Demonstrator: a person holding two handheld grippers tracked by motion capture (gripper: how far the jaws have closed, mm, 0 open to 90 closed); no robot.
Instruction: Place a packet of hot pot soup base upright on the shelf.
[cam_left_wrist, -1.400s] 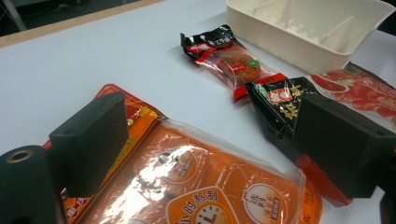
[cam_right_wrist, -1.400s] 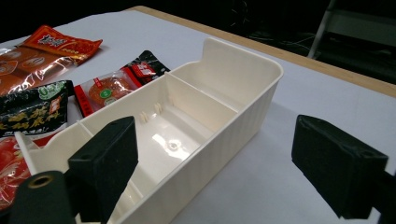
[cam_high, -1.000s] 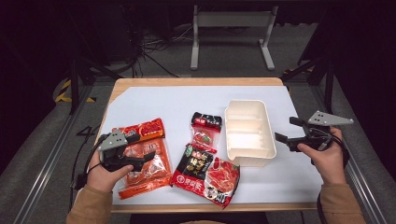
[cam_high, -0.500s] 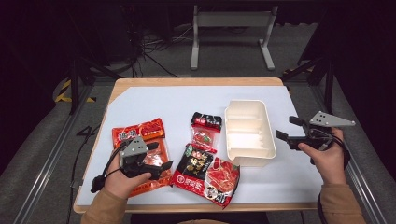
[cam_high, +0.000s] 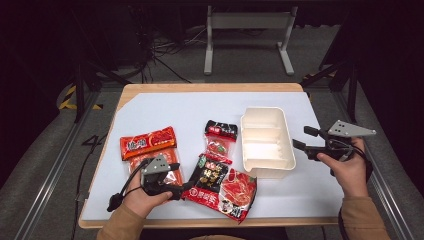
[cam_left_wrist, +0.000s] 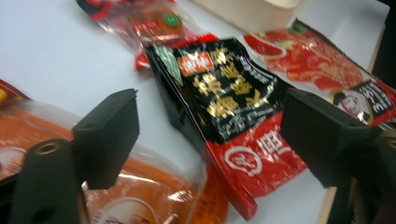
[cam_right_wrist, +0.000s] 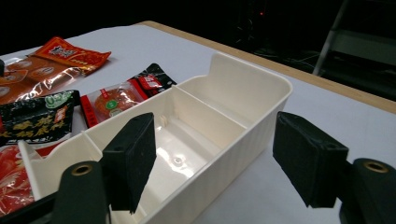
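Note:
A large black-and-red noodle packet (cam_high: 222, 185) lies flat near the table's front edge. My left gripper (cam_high: 176, 192) sits low at its left end, over the orange sausage packet (cam_high: 150, 150). In the left gripper view the noodle packet's (cam_left_wrist: 224, 93) corner lies between the jaws of the gripper (cam_left_wrist: 210, 135), which have just been closing; the pads stand apart from it. My right gripper (cam_high: 301, 139) hovers beside the right wall of a white divided box (cam_high: 267, 142). In the right gripper view its jaws (cam_right_wrist: 219, 158) have just been closing, straddle the box wall (cam_right_wrist: 243, 93) and do not touch it.
A small red-and-black snack packet (cam_high: 220, 140) lies between the sausage packet and the box, partly over the noodle packet's top. The white mat (cam_high: 190, 107) is bare toward the back. A metal stand (cam_high: 247, 35) is on the floor beyond the table.
My left hand has moved right and down, across the sausage packet to the noodle packet's left end. The right hand has stayed beside the box.

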